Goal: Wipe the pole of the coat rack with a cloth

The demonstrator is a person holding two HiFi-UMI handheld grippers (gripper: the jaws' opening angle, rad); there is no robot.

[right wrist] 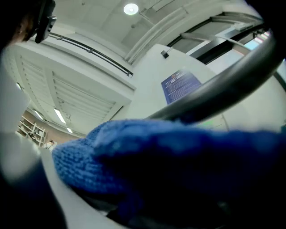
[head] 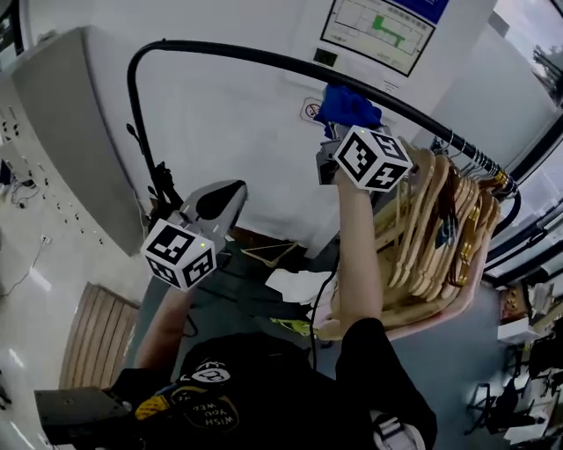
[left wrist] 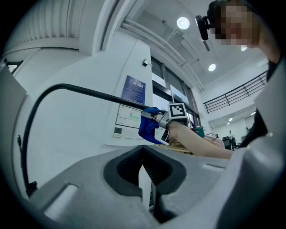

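A black curved rack pole (head: 264, 60) arches across the white wall. My right gripper (head: 345, 123) is raised to it and shut on a blue knitted cloth (head: 349, 105), which is pressed against the pole. In the right gripper view the blue cloth (right wrist: 161, 165) fills the lower frame under the dark pole (right wrist: 223, 85) and hides the jaws. The left gripper view shows the cloth (left wrist: 148, 125) on the pole (left wrist: 85, 92) from the side. My left gripper (head: 220, 200) hangs lower at the left, shut and holding nothing, with its jaws together (left wrist: 145, 185).
Several wooden hangers (head: 435, 237) hang bunched on the pole's right end, just right of the cloth. A grey cabinet (head: 70, 123) stands at the left. A slatted wooden piece (head: 92, 334) lies on the floor below. Wall posters (head: 378, 26) hang behind the pole.
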